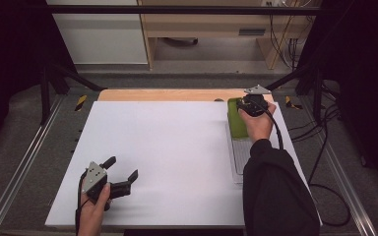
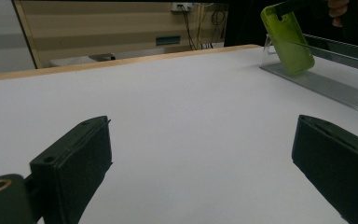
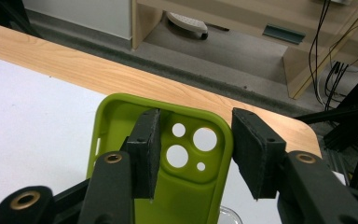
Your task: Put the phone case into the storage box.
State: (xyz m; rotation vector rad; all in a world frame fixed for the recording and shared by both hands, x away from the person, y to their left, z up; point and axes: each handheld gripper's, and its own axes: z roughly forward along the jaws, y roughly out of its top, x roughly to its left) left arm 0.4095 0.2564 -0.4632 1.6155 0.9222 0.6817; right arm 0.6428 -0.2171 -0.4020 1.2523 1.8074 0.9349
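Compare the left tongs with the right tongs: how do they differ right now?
Left tongs gape wide with nothing between; right tongs stand narrower, straddling a side wall of the lime-green rubbery phone case without pinching it. Left tongs sit at the near left of the white table; right tongs work at its far right. Both are black-jawed, hand-held.

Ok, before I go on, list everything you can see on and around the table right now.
phone case: one, lime green, propped on the stand, far right
stand: one, clear, right edge of the board
board: one, white, covering the table
table: one, wood, far edge showing
left gripper: one, black, near left, jaws open over the board
right gripper: one, black, jaws open astride the case's edge
hands: two, one on each gripper
sleeve: one, black, right arm
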